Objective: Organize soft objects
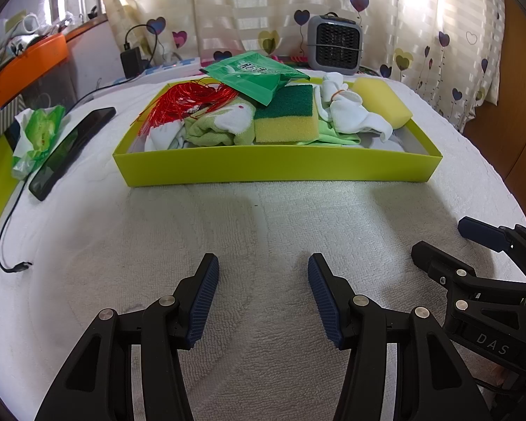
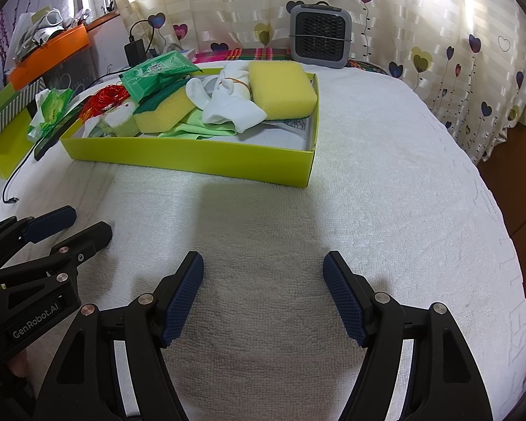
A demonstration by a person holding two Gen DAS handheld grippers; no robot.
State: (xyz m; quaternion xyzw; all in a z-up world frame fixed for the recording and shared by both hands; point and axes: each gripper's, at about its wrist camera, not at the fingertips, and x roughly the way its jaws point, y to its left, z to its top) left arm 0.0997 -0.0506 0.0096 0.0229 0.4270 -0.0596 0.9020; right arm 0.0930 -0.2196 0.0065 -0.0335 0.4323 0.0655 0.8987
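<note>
Heart-print curtains point(image 1: 420, 17) backlit; white towel-covered table point(image 1: 263, 228).

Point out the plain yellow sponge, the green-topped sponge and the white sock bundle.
plain yellow sponge point(image 2: 280, 86), right wrist view, top face.
green-topped sponge point(image 1: 285, 124), left wrist view, yellow front side.
white sock bundle point(image 2: 233, 108), right wrist view, middle.

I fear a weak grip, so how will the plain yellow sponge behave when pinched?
The yellow sponge looks like porous foam, so it is probably light and will squash. It lies tilted on the socks, so a push may slide it.
</note>
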